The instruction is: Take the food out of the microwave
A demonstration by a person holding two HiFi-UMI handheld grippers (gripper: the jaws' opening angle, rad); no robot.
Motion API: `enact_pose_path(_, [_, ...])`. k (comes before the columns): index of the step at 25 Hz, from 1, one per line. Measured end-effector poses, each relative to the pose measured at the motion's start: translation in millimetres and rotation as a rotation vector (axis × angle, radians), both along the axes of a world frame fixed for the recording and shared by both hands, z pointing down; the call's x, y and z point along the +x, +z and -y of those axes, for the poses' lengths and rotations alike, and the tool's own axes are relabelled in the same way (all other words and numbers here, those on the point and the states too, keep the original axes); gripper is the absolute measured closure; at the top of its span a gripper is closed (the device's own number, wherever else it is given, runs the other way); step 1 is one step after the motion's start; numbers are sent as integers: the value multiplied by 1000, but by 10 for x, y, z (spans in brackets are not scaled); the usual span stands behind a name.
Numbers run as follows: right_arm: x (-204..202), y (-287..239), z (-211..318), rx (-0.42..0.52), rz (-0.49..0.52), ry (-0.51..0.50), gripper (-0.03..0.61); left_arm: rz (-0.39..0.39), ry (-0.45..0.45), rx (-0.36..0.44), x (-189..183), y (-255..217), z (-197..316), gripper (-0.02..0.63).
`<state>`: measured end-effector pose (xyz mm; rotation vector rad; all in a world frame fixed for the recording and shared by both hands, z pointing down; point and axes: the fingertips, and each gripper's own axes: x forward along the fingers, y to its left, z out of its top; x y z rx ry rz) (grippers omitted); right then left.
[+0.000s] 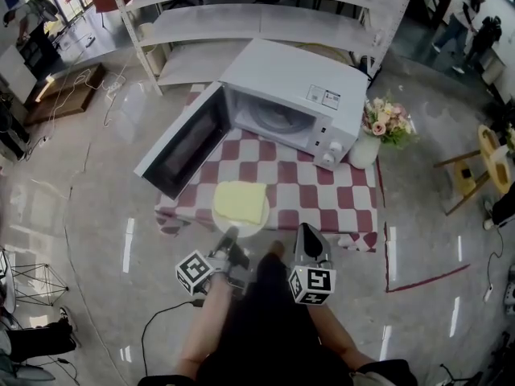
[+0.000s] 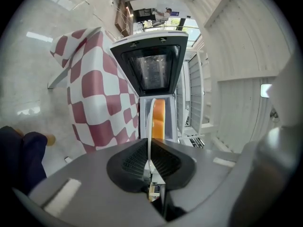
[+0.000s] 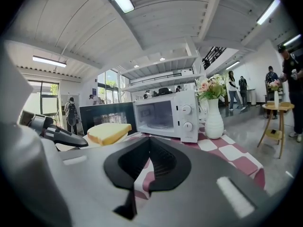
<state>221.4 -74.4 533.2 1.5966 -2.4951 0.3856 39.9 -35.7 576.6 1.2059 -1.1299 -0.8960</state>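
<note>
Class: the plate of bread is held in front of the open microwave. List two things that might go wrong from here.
The left gripper pinches the plate by its near rim only; it may tilt and the bread slice slide off.
The microwave door stands wide open beside it; a sideways swing might strike the door.

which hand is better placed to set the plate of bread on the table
Left, likely: the left gripper is clamped on the plate rim by the table edge; the right gripper is shut, empty.
</note>
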Motion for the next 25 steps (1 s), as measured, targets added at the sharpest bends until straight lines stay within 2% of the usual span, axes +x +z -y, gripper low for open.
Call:
enact_pose_path(5, [44, -15, -62, -4, 10, 3, 578, 27, -38, 22, -26, -66, -129, 591])
enact_pose_path(11, [19, -13, -141, -10, 28, -18, 580, 5, -64, 34, -13, -76, -206, 591])
enact_pose_path(25, [123, -82, -142, -5, 32, -10, 580, 10, -78, 30, 34, -107, -313, 591])
